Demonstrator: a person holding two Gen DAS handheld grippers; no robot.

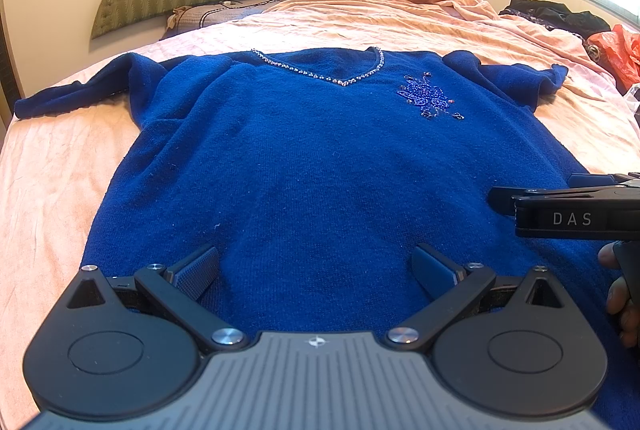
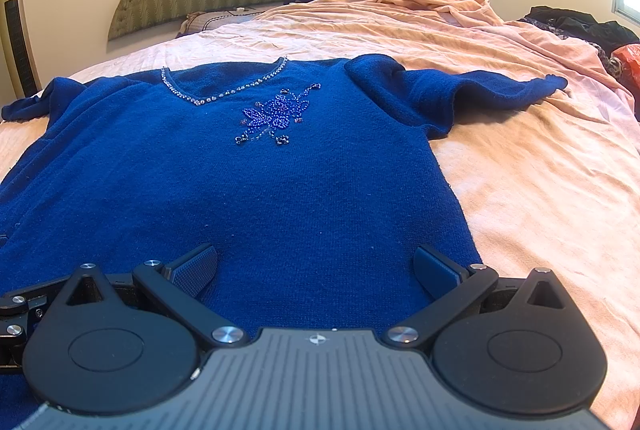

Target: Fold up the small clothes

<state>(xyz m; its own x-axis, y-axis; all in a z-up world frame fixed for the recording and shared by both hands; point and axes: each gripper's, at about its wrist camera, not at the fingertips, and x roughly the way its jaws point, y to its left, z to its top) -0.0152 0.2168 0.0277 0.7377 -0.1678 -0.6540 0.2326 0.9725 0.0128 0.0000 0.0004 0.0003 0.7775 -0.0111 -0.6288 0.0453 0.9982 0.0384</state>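
One blue sweater (image 1: 312,166) lies flat and face up on the bed (image 1: 52,166), both sleeves spread, no fold yet made. At the near hem, the left tool (image 1: 314,270) and the right tool (image 2: 316,270) hover side by side, jaws wide apart, each gripping nothing; all folding remains.

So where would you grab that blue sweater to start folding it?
Probably by a sleeve end. The blue sweater lies flat and face up on the bed, both sleeves spread outward. The right sleeve has a loose, slightly raised cuff, so the open right hand-held gripper could come in from the right side, pinch it, and carry it across the chest.
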